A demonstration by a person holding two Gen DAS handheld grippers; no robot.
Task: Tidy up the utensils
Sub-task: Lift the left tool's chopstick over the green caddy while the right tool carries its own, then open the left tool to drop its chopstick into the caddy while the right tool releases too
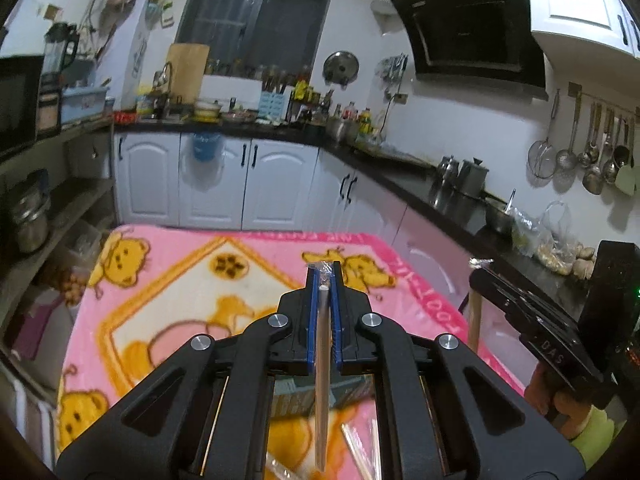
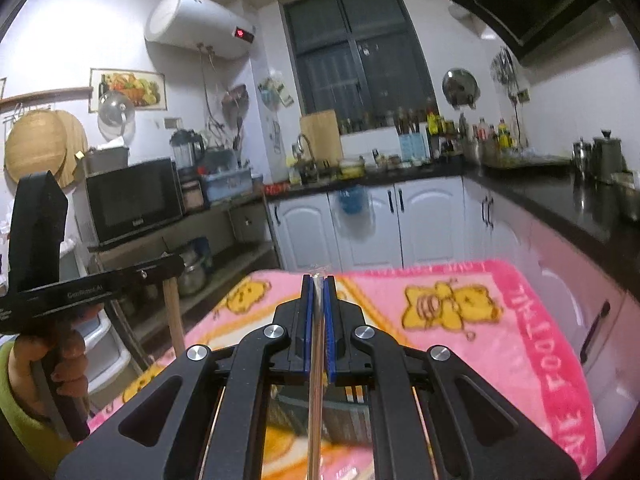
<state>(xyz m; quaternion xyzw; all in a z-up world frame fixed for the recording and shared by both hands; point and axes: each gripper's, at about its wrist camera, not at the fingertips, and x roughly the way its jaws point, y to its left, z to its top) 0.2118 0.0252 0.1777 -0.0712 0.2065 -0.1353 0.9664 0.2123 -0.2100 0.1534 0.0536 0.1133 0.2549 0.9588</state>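
Note:
My left gripper (image 1: 324, 276) is shut on a long thin utensil in a clear plastic sleeve (image 1: 322, 380), held above the pink bear blanket (image 1: 168, 288) on the table. The sleeve's end sticks out past the fingertips. My right gripper (image 2: 319, 280) is shut on a similar thin wrapped utensil (image 2: 316, 392), also held above the blanket (image 2: 460, 336). More wrapped utensils (image 1: 356, 448) lie on the blanket below the left gripper. The right gripper's body shows in the left wrist view (image 1: 536, 320); the left gripper's body shows in the right wrist view (image 2: 80, 288).
White cabinets (image 1: 216, 180) and a black counter (image 1: 432, 188) with pots and bottles run behind and to the right. Shelves with a microwave (image 2: 136, 200) stand on the left. Ladles hang on the right wall (image 1: 592, 152).

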